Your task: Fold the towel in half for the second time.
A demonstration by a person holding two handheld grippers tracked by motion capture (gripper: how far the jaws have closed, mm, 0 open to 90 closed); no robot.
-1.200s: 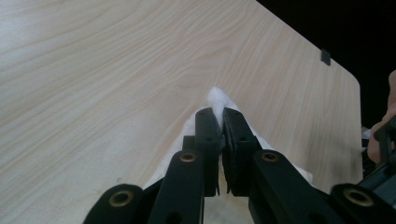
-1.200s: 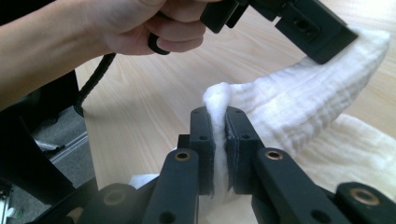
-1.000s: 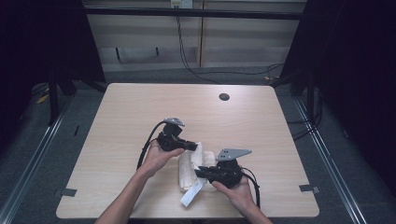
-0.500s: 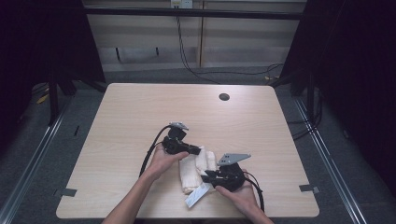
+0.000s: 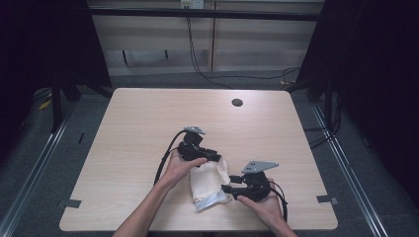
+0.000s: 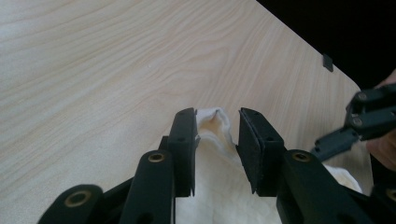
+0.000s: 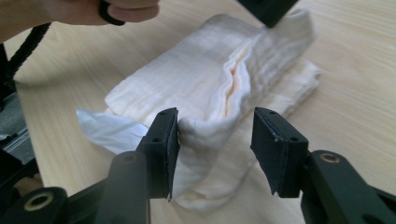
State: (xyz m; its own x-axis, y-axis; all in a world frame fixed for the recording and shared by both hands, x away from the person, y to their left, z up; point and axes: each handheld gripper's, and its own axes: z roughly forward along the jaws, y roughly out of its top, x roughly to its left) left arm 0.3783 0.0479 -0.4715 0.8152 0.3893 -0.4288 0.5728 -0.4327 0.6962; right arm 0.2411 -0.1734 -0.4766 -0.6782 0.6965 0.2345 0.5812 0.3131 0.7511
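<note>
Cloth [image 5: 209, 180] unmarked, left gripper [image 6: 215, 135] fingers spread round its corner, right gripper [image 7: 215, 140] fingers spread astride a fold

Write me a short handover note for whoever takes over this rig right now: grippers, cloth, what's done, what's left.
Left gripper: jaws open, a raised corner of the cream cloth between them, not pinched.
Right gripper: jaws open, a folded edge of the cloth against one jaw.
Cloth: lies folded over near the front edge of the wooden table, with a thin white sheet sticking out from under it.
Done: cloth appears partly folded.
Left: probably close on the edges and finish the fold.
</note>
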